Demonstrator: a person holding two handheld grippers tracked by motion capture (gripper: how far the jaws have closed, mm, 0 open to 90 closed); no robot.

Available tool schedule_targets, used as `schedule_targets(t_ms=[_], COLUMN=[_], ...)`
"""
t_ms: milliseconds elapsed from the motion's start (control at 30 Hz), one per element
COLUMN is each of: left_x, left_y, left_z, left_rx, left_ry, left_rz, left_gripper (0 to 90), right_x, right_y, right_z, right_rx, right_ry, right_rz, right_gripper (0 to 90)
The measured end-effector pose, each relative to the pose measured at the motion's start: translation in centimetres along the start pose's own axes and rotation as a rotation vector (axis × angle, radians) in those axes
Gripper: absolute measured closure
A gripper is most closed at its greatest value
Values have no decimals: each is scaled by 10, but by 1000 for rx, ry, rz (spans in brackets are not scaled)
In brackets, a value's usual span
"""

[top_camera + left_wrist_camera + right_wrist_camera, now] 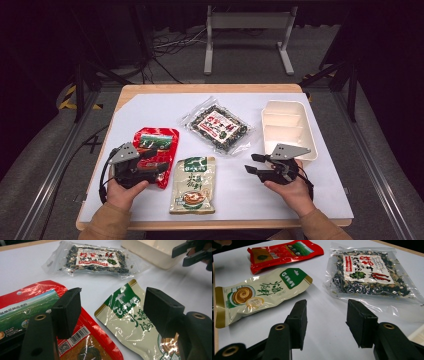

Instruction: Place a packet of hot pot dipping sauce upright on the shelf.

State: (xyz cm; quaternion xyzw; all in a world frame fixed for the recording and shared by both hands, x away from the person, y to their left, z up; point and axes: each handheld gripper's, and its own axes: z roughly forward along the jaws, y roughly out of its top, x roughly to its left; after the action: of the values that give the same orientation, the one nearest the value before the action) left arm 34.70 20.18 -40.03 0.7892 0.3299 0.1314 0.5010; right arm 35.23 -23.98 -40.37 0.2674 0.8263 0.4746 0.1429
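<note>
**Hovering over the packets, nothing gripped yet**

We hold both tools low above the white table cover [150, 107]. Our left gripper [159, 160] hangs over the red packet [156, 141], jaws apart, bare in its own view. Our right gripper [253, 163] sits just before the white divided tray [287, 111], jaws also apart, aimed at open sheet between the beige-and-green pouch [193, 184] and the clear bag of dried greens [217, 125]. We judge this the approach step, likely towards loading the tray. Next, the left jaws must drop around an edge of the flat red packet, which offers little to pinch.
</note>
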Motion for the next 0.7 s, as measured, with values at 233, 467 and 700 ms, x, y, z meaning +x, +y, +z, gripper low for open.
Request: schedule_targets(t_ms=[233,467,700], left_x=[-8,-12,-8], left_y=[3,3,-3], left_z=[3,10,8], left_rx=[31,64,42], left_ry=[37,43,35], left_rz=[68,98,24], left_gripper=[302,294,297], right_x=[2,5,4], right_y=[1,15,34], right_z=[1,1,8], right_rx=[25,39,53], right_ry=[19,25,64], right_rz=[-19,-40,-24], right_gripper=[527,492,424])
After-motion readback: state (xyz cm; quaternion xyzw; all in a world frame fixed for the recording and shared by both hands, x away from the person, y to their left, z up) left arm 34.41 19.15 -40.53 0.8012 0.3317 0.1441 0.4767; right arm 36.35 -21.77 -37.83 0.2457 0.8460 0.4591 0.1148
